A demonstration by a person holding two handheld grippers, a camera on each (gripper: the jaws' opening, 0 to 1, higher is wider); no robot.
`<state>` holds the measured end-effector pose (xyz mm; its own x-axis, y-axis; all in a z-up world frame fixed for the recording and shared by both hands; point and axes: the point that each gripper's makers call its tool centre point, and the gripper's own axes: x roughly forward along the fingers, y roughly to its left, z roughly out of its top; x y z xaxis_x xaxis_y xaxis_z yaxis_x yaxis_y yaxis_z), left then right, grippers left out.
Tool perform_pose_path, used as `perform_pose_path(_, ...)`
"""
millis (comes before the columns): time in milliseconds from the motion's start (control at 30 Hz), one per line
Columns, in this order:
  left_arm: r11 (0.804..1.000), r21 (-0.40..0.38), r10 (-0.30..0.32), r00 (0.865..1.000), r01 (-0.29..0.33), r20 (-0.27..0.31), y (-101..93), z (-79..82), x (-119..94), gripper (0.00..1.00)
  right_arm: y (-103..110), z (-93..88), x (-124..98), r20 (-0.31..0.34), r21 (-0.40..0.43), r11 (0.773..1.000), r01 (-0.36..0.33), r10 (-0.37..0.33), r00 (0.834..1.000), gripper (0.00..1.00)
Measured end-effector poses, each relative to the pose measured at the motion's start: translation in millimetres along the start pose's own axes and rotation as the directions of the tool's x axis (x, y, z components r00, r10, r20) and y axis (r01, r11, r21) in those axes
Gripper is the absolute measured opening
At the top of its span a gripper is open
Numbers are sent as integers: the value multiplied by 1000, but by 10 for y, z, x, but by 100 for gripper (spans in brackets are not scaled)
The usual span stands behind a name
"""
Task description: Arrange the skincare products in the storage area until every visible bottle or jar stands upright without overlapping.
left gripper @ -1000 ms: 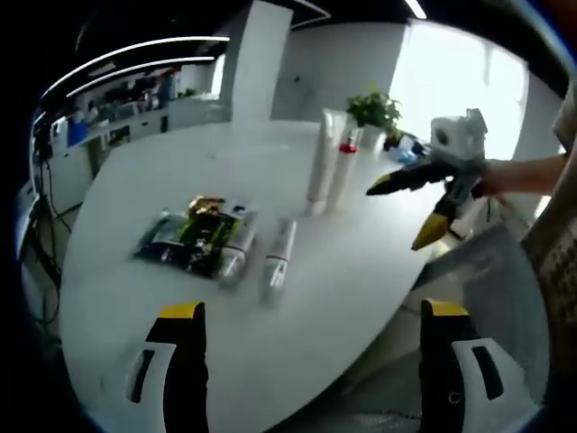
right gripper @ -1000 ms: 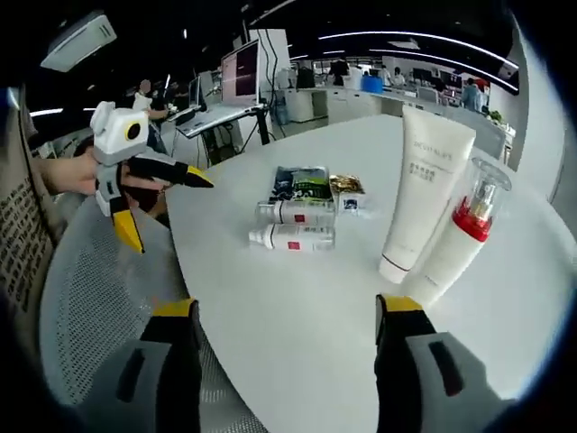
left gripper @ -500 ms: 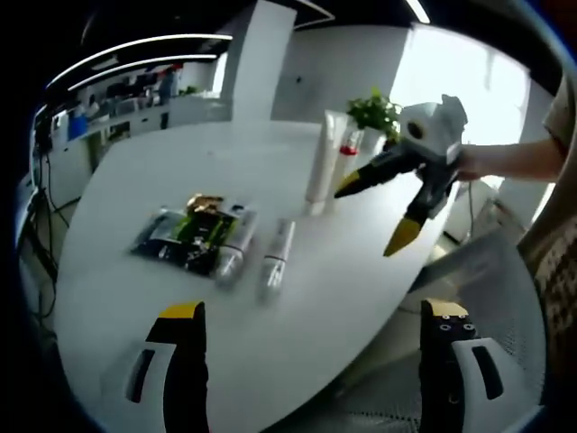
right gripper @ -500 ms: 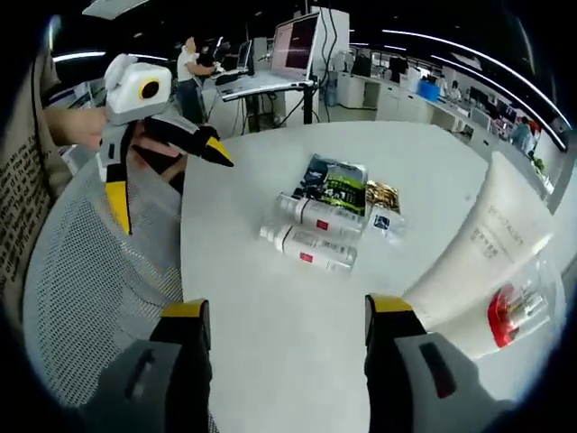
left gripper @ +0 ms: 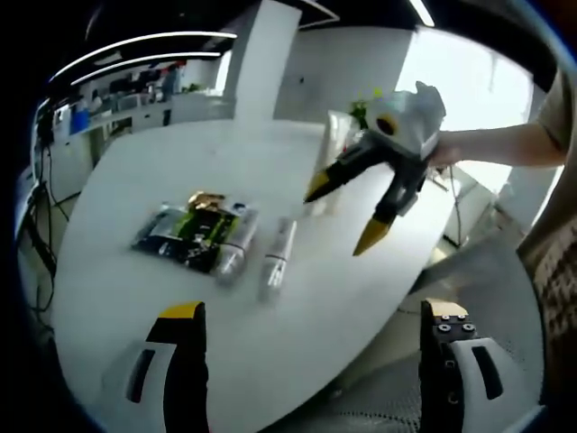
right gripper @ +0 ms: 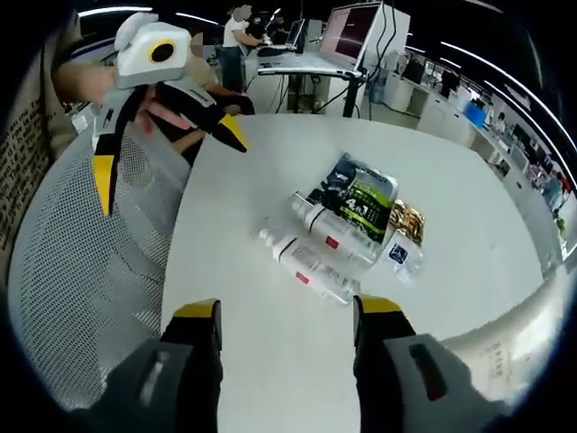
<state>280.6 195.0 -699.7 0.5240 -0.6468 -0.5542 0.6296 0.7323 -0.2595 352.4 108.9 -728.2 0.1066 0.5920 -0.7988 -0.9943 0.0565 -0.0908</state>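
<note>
Bottles of skincare product, two in number, lie on their sides on the white table (left gripper: 117,180). First clear bottle (right gripper: 312,269), with a small red label, lies nearer the table edge; second bottle (right gripper: 332,233) lies parallel and just beside it, touching a cluster of flat sachets (right gripper: 365,197) in dark green and black wrapping, with a gold packet (right gripper: 407,219) at the far end. In the left gripper view the same pair appears as two pale cylinders (left gripper: 278,254) beside the sachet pile (left gripper: 192,236), near the table's centre. A tall white tube (left gripper: 332,144) stands upright further back, partly hidden behind the right gripper (left gripper: 341,215), which hangs above the table with its yellow-tipped jaws spread wide and empty. Left gripper (right gripper: 167,162) is held off the table edge, above a grey mesh chair (right gripper: 81,298), jaws likewise wide apart and holding nothing. Office desks and monitors (right gripper: 356,27) fill the background.
</note>
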Motion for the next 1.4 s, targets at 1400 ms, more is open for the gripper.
perform_pose_path(1400, 999, -31, 25, 1000, -25, 9, 78, 3, -16, 96, -80, 66, 757, -249, -346, 906, -242, 159, 955, 24)
